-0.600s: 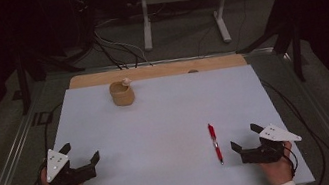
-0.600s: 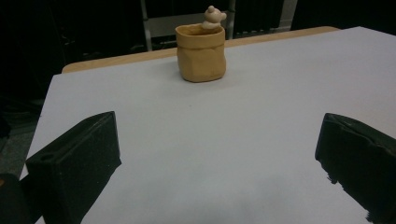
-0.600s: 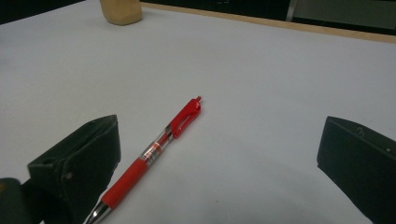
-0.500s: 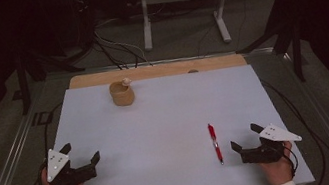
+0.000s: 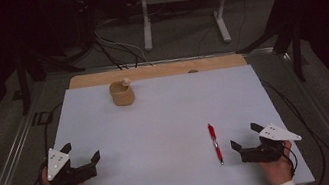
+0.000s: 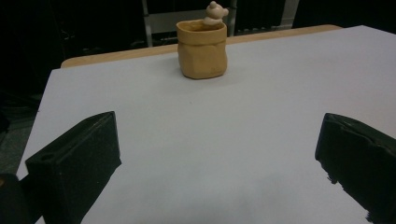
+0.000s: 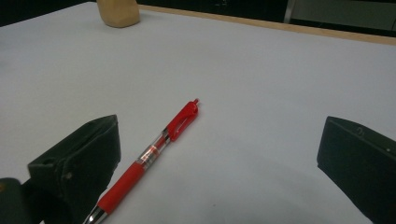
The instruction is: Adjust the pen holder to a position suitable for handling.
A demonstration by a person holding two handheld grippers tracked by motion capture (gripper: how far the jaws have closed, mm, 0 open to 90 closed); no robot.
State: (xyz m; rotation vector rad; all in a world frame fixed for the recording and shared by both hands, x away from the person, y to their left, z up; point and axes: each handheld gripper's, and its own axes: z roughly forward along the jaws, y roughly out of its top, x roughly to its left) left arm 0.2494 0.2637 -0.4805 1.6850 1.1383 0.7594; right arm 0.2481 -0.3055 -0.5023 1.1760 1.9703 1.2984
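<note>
From the high view, I see the red pen [image 5: 215, 143] lying flat on the white tabletop [image 5: 167, 122], just left of the right gripper [image 5: 244, 140], whose jaws stand wide apart with nothing between them. The left gripper [image 5: 82, 157] rests well left of the pen, jaws likewise spread and holding nothing. Far beyond the pen, near the table's wooden back edge [image 5: 158, 69], stands a tan pouch-shaped pot [image 5: 122, 93] with a small pale figure on its rim, too small here for me to make out.

In the left gripper view, the pot [image 6: 201, 49] stands upright ahead between my two spread jaws; the figure [image 6: 215, 12] looks like a little bear, its lower part hidden behind the rim.

In the right gripper view, the pen [image 7: 149, 156] lies just beside my left-hand jaw, untouched, its tip cut off at the frame's bottom. The pot [image 7: 118, 13] is cropped at the top edge.
</note>
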